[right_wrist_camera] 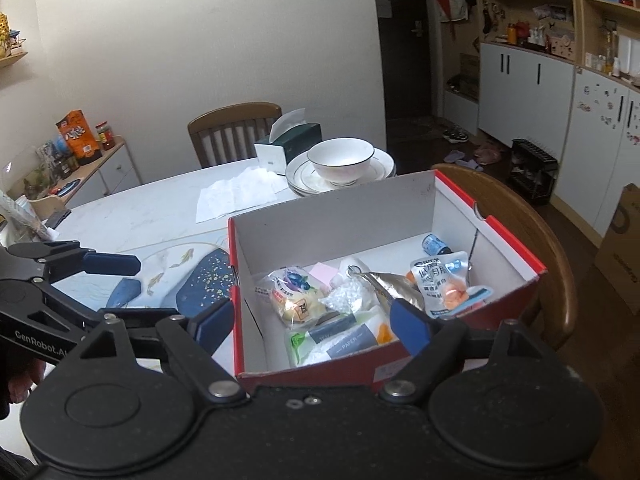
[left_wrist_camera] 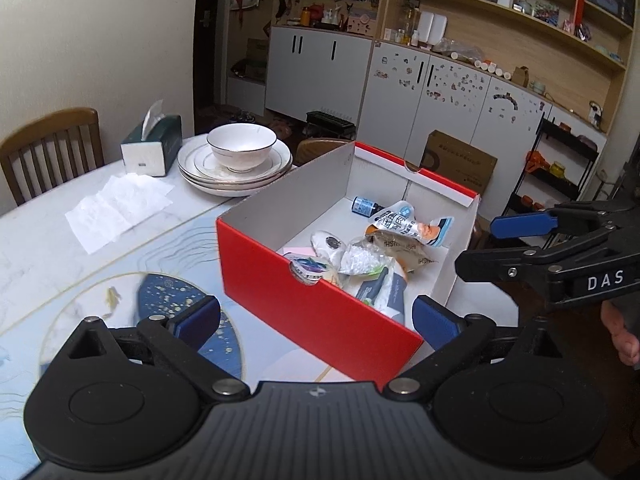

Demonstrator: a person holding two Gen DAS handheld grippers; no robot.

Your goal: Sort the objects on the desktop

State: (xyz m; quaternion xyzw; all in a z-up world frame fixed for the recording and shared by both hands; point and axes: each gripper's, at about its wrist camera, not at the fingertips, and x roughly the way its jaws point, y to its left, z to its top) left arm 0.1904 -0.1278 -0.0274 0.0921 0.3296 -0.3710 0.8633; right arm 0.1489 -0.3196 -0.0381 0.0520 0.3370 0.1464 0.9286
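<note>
Nearest the left wrist camera, the left claw stands wide with nothing between its blue pads, which straddle the near corner of the red box without touching it. The right claw is likewise wide and empty, poised over the near wall of the same box, one pad outside it and the other above its contents.

The red box sits on the desk, at its right side, open at the top with white inner walls. Inside lies a loose heap: a tissue pack marked "PAPER" nearest, a wrapped bun with a blueberry label to its left, a crumpled clear wrapper in the middle, a silvery pouch and a snack pouch with blue corners to the right, and a small blue-labelled bottle lying at the far wall.

Farther left on the desk, a flat sheet of white paper rests apart from the box. Beyond it stands a stack of plates bearing a white bowl, with a dark green tissue box just to its left. A wooden chair stands behind the desk's far edge.
</note>
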